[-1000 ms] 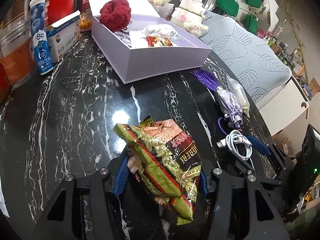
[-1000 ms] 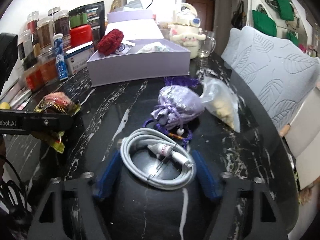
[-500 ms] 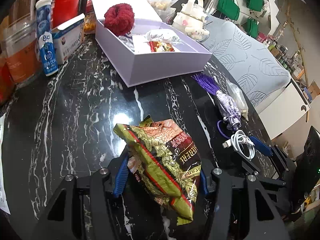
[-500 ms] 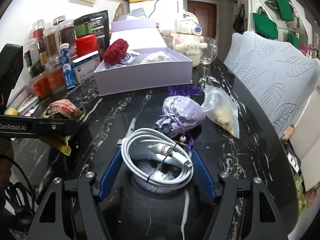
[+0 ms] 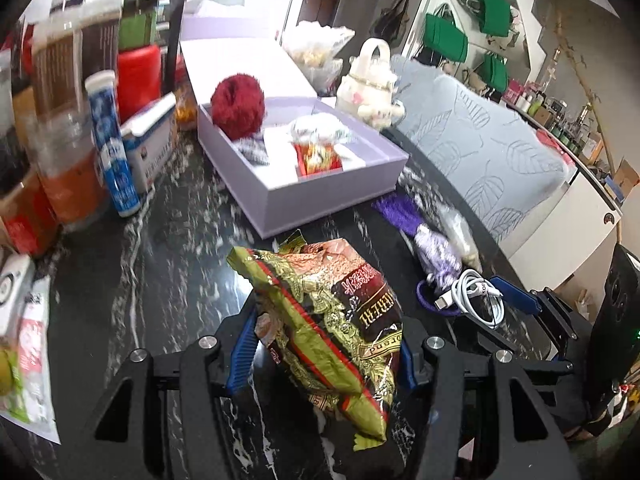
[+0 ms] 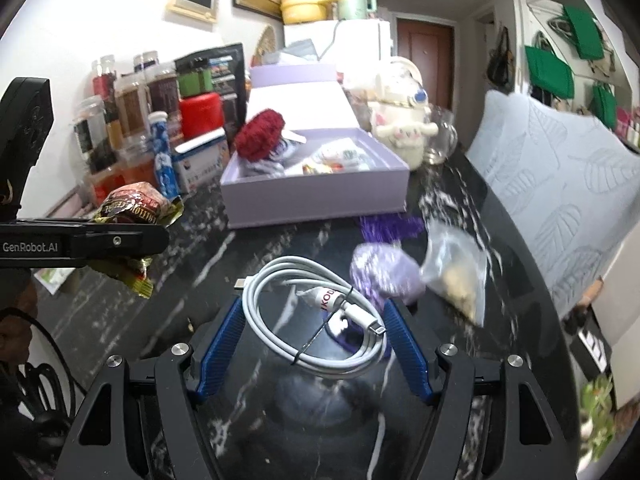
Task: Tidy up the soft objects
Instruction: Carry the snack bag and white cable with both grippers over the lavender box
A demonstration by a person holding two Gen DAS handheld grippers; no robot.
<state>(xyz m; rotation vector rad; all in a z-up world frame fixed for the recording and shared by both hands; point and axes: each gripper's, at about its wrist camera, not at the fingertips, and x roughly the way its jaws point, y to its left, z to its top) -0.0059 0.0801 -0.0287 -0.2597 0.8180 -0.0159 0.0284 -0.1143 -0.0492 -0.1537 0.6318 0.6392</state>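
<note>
My left gripper [image 5: 324,346] is shut on a crumpled green-and-gold snack bag [image 5: 328,312], held above the black marble table [image 5: 168,272]. The same snack bag [image 6: 132,204] shows at the left of the right wrist view. My right gripper [image 6: 316,338] is shut on a coiled white cable [image 6: 362,315], which also shows as the cable [image 5: 476,300] in the left wrist view. Ahead stands an open lilac box [image 5: 320,196] holding a red yarn ball [image 5: 238,106] and small packets. A purple pouch [image 6: 384,272] and a clear bag [image 6: 456,276] lie on the table before the box.
Jars, a blue tube [image 5: 110,148], a red canister [image 5: 138,76] and a carton crowd the table's left side. A white plush toy [image 6: 400,132] and a glass stand behind the box. A leaf-patterned cushion [image 5: 480,152] lies past the right edge.
Both grippers have risen with their loads, and both views tilt up to show more of the room. The cable has come up off the table, away from the pouch.
</note>
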